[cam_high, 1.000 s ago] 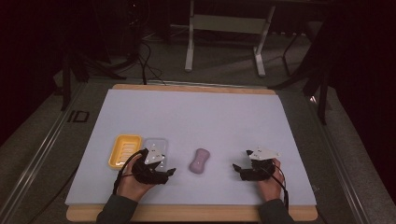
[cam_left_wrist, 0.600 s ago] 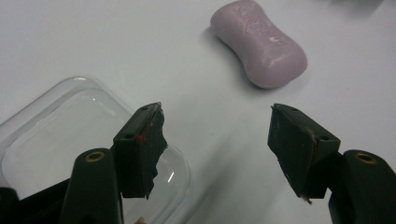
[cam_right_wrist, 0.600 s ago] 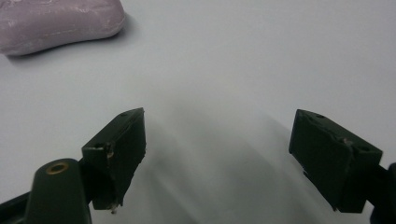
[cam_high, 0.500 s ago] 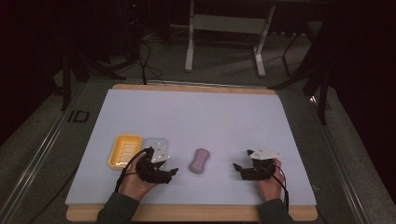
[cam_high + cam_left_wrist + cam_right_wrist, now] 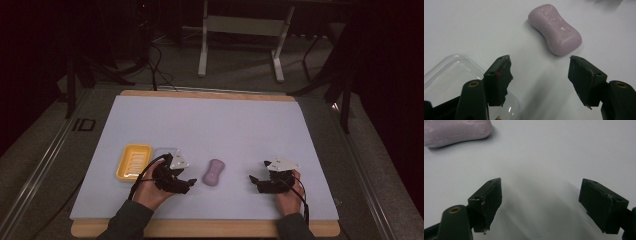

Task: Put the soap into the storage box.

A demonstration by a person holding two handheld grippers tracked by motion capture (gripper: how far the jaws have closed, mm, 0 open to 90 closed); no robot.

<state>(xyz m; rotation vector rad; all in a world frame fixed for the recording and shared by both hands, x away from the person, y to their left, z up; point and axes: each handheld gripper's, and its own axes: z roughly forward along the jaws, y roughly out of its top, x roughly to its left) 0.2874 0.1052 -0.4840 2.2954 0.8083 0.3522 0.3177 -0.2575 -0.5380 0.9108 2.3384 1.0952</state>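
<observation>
The soap lies in the upper middle of the left gripper view, ahead of the left hand-held gripper, whose jaws stand open and empty. A firm, smooth, possibly slippery bar is judged; it is best taken across its narrow waist. The right hand-held gripper is likewise open.

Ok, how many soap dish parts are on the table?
2: the yellow tray at the left, and the clear lid right beside it, partly under the left tongs. The pink soap lies apart, to their right.
</observation>
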